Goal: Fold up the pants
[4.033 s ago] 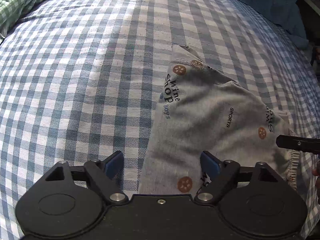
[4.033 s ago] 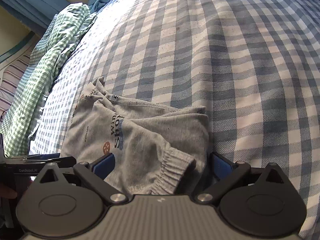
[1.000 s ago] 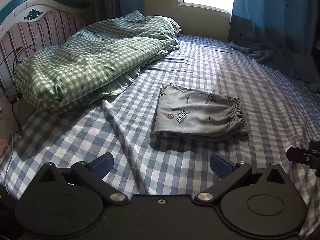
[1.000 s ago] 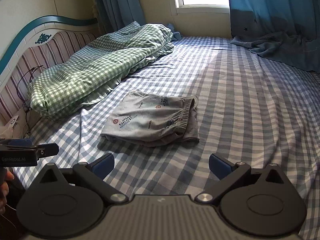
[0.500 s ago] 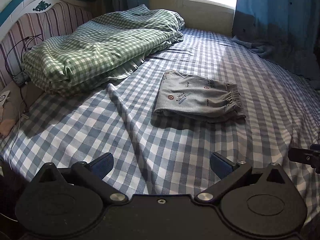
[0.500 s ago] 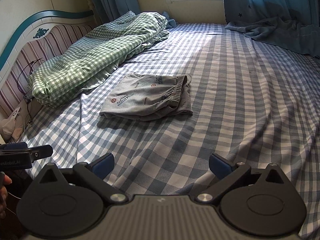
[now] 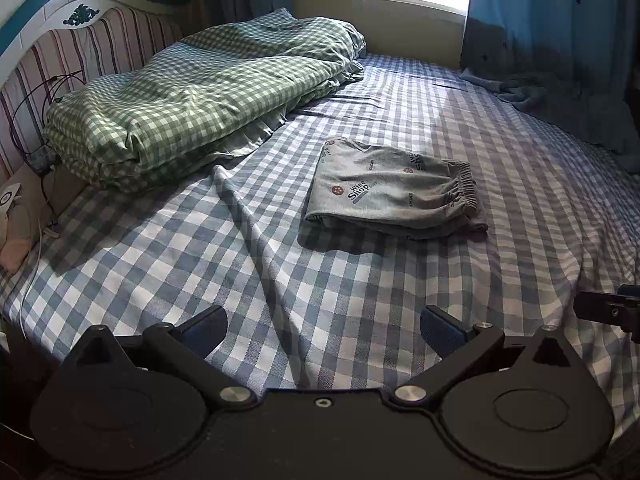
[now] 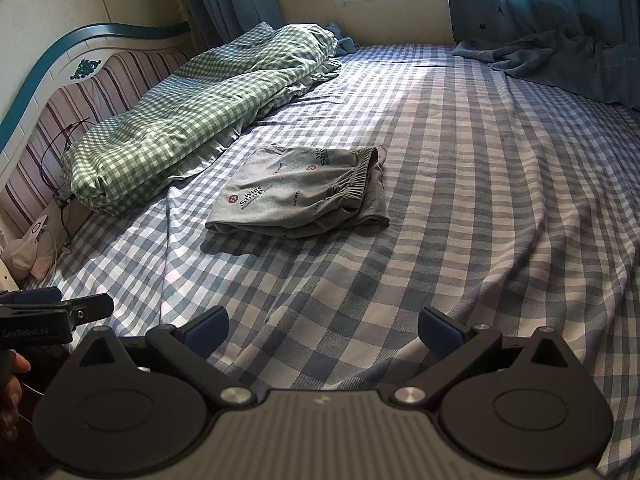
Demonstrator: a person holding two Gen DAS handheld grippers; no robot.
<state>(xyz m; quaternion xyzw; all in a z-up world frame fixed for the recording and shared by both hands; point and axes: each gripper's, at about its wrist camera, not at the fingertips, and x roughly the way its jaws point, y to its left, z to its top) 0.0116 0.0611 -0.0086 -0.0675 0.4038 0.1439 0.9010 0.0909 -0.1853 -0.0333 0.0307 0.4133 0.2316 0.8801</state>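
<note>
The grey printed pants (image 7: pixel 394 192) lie folded into a flat stack on the blue checked bedsheet (image 7: pixel 280 264), elastic waistband at the right. They also show in the right wrist view (image 8: pixel 304 196). My left gripper (image 7: pixel 323 327) is open and empty, held well back from the pants near the bed's front edge. My right gripper (image 8: pixel 322 325) is open and empty, also well back. The left gripper shows at the right wrist view's left edge (image 8: pixel 56 312), the right gripper at the left wrist view's right edge (image 7: pixel 608 310).
A folded green checked duvet (image 7: pixel 192 96) lies along the striped headboard (image 7: pixel 80 52) at the left. Blue curtains (image 7: pixel 552 32) and a crumpled blue cloth (image 8: pixel 532 52) are at the far right by the window. A raised crease (image 7: pixel 248 216) runs through the sheet left of the pants.
Four seconds ago both grippers were right at the pants; they have since pulled back, and both stayed open. In the last second the views shifted only slightly.
</note>
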